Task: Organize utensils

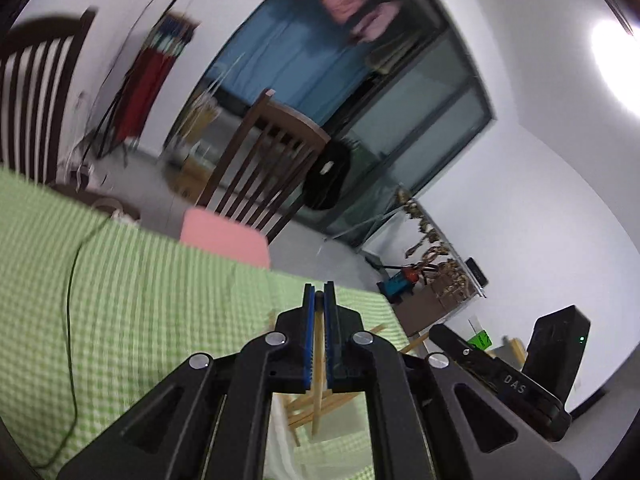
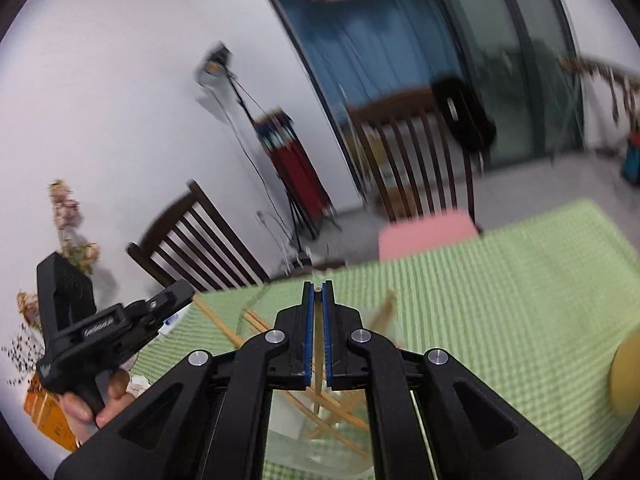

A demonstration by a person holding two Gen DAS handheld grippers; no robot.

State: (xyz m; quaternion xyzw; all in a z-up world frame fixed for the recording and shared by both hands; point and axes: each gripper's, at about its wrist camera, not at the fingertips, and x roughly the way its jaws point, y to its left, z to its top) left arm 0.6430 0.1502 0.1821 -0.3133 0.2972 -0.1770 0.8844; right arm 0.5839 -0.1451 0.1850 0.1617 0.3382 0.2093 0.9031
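Observation:
My left gripper (image 1: 319, 298) is shut on a single wooden chopstick (image 1: 318, 360) that runs down between its blue pads. My right gripper (image 2: 318, 292) is likewise shut on one chopstick (image 2: 318, 360). Below both, several loose chopsticks (image 2: 340, 412) lie crossed in what looks like a clear container (image 2: 288, 436) on the green checked tablecloth (image 2: 500, 300). In the right wrist view a hand (image 2: 108, 404) holds the left gripper (image 2: 186, 294) at the left, its chopstick (image 2: 218, 320) slanting out. The right gripper's black body (image 1: 512, 388) shows at the right of the left wrist view.
A pink box (image 2: 428, 232) stands at the table's far edge, with dark wooden chairs (image 2: 416, 152) behind it. A yellow round object (image 2: 624, 376) sits at the right edge. Dried flowers (image 2: 72, 232) and an orange box (image 2: 44, 416) are at the left. A thin cable (image 1: 70, 320) crosses the cloth.

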